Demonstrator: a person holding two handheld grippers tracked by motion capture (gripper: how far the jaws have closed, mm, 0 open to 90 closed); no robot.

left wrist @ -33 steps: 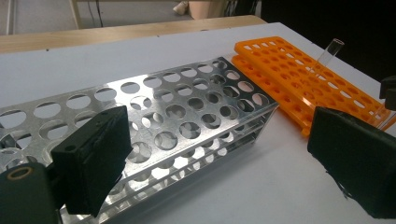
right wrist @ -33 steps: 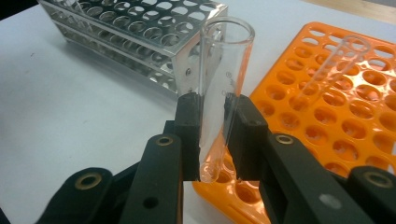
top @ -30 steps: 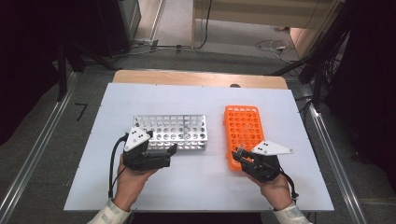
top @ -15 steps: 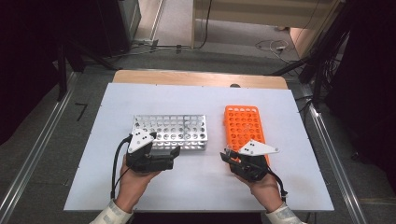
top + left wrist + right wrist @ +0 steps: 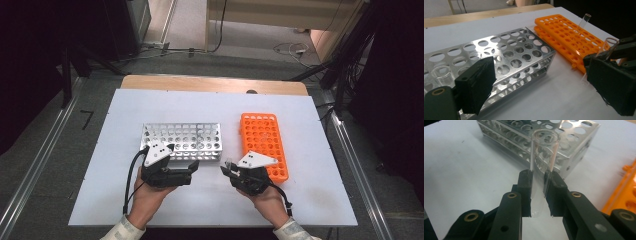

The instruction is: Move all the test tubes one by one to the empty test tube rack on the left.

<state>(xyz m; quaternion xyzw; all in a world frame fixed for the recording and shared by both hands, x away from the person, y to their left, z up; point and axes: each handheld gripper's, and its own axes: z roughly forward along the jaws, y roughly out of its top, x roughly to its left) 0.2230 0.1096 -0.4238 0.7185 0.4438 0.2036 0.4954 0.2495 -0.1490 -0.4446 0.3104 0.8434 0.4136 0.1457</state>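
Right gripper view puts a clear glass test tube (image 5: 543,165) clamped between the two black pads of the right gripper (image 5: 539,192), taken around its lower half with the open mouth standing up at 12 o'clock. The tube looks light, rigid and smooth, so I judge it slippery and easy to crack: a hold on the straight wall, below the rim and above the rounded bottom, with only modest squeeze, seems safest. It is empty, colourless and thin-walled, with a slightly thickened lip.

From the high view, the right gripper (image 5: 231,169) sits on the white table (image 5: 300,210) at the near left corner of the orange rack (image 5: 263,142), with the metal rack (image 5: 182,140) at about 10 o'clock from it. The left gripper (image 5: 192,170) rests just in front of the metal rack; its jaws stand wide apart with nothing between them. Another tube (image 5: 584,21) stands in the orange rack.
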